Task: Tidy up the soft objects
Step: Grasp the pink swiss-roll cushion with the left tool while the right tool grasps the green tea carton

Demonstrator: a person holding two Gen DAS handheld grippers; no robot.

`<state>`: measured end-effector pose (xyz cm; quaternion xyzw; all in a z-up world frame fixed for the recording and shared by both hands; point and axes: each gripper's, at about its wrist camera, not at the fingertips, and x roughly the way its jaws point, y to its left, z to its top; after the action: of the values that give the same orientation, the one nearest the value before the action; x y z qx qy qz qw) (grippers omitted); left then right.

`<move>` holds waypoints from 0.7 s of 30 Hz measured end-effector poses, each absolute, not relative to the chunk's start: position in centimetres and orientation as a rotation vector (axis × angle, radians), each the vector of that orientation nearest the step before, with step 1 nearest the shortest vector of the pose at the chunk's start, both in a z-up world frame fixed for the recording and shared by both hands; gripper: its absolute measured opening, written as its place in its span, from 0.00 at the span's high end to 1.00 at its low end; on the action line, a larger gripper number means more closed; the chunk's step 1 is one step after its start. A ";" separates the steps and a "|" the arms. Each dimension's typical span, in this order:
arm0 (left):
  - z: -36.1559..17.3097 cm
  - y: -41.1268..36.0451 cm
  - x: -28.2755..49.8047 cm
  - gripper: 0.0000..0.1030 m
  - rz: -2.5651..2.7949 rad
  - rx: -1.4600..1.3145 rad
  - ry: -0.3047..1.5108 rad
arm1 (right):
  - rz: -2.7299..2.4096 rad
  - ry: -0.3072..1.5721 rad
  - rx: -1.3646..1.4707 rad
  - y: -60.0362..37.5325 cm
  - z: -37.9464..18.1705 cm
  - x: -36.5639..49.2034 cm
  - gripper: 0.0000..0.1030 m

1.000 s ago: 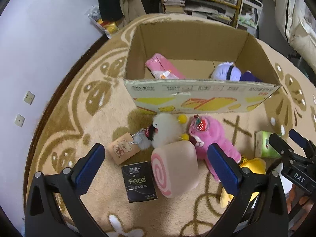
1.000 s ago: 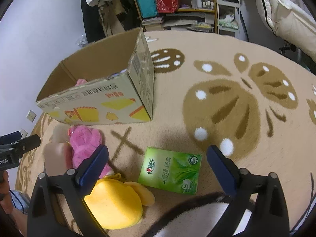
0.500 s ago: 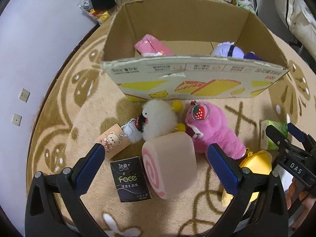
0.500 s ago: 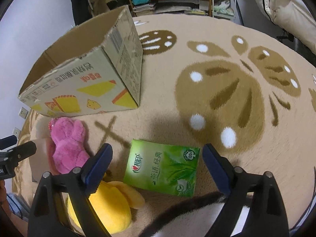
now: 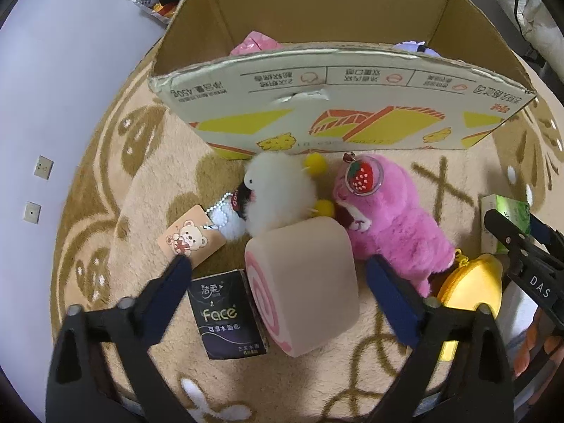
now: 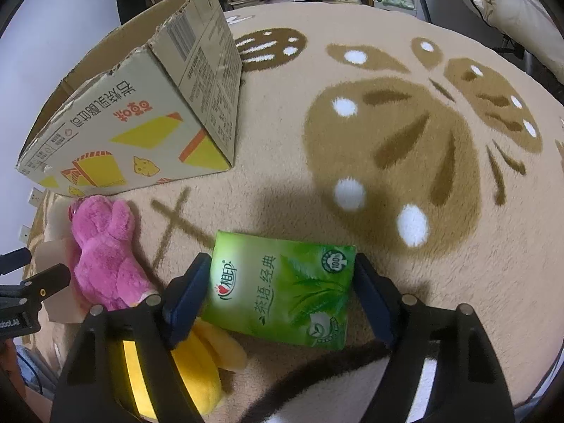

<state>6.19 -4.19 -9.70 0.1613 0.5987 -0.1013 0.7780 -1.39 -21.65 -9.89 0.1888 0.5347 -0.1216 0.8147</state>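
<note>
left claw (image 5: pixel 278 278): spread wide, holding nothing; fingers straddle the swirl-roll cushion (image 5: pixel 305 289) without touching it.
swirl-roll cushion: on the rug (image 5: pixel 141 190), lying on its side; long axis runs from the near-left pink spiral face back toward the box (image 5: pixel 338 112).
right claw (image 6: pixel 282 278): spread; fingers flank the green tissue pack (image 6: pixel 282 289), contact unclear, no squeeze visible.
green tissue pack: flat on the rug, long axis roughly across the claw gap, print facing up.
pink plush (image 5: pixel 391 218): just right of the cushion, head toward the box, strawberry tag on top.
white fluffy plush (image 5: pixel 282 194): between cushion and box.
black tissue pack (image 5: pixel 225 313): beside the cushion's left.
yellow plush (image 6: pixel 197 359): under the right claw's left finger.
</note>
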 end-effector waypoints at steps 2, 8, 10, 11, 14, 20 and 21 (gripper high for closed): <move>-10.1 -4.3 6.2 0.21 -0.229 0.350 1.316 | -0.255 1.139 0.407 -21.7 -9.9 -1.3 0.19; -11.2 -5.0 6.1 0.24 -0.248 0.382 1.342 | -0.258 1.145 0.392 -21.4 -9.8 -1.4 0.20; -11.6 -5.5 5.9 0.24 -0.250 0.415 1.344 | -0.263 1.147 0.379 -21.3 -9.9 -1.3 0.20; -11.7 -5.7 5.8 0.24 -0.253 0.426 1.342 | -0.265 1.148 0.372 -21.2 -9.9 -1.3 0.20; -11.8 -6.3 5.5 0.38 -0.274 0.450 1.337 | -0.267 1.149 0.354 -21.0 -9.9 -1.3 0.20; -11.1 -6.2 5.1 0.64 -0.303 0.396 1.326 | -0.259 1.138 0.358 -21.1 -9.7 -1.5 0.22; -10.8 -5.9 5.1 0.67 -0.304 0.374 1.322 | -0.258 1.131 0.354 -21.1 -9.5 -1.6 0.23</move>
<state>5.11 -5.90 -10.80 0.1719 0.6079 -0.1396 0.7625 -1.59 -21.06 -9.52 0.1665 0.5316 -0.1211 0.8216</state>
